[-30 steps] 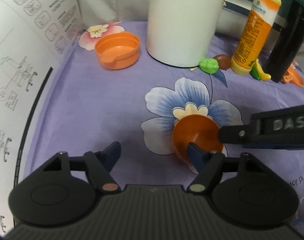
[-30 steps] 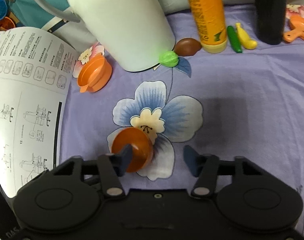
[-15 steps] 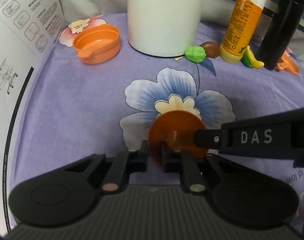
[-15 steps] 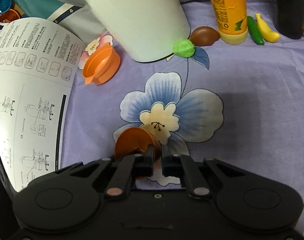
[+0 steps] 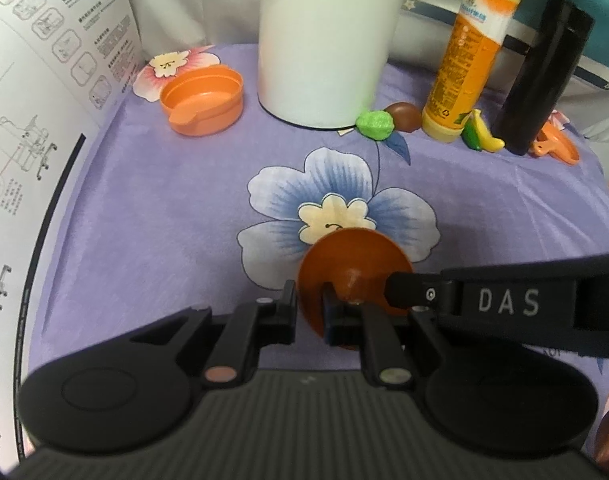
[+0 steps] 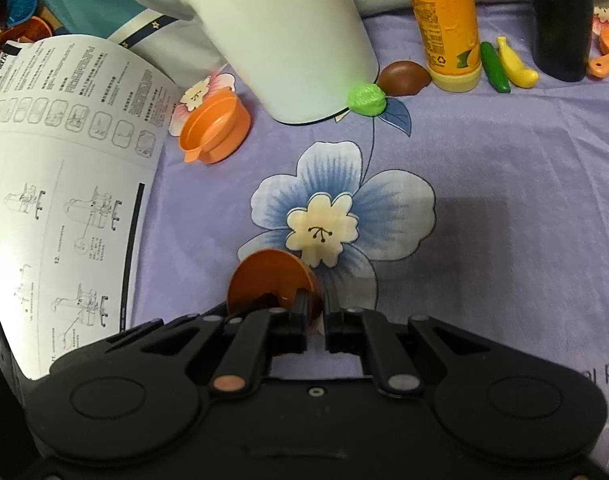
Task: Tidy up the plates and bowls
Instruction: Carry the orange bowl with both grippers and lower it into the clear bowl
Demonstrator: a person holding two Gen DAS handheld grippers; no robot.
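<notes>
A small dark-orange bowl (image 5: 354,264) stands tilted on edge on the purple flowered cloth. My left gripper (image 5: 309,312) is shut on its near rim. My right gripper (image 6: 316,316) is shut on the bowl's (image 6: 270,280) other rim, and its black finger reaches into the left wrist view (image 5: 424,292) from the right. A lighter orange bowl with a spout (image 5: 203,101) sits upright at the back left; it also shows in the right wrist view (image 6: 216,128).
A large white jug (image 5: 324,40) stands at the back centre. An orange bottle (image 5: 470,52), a black flask (image 5: 544,76), toy fruit (image 5: 374,124) and an orange scoop (image 5: 556,146) line the back right. A printed manual (image 5: 32,120) lies along the left.
Both grippers closed from open onto the dark-orange bowl's rim. They have stayed shut on it over the last half second, and the bowl is tipped up between them.
</notes>
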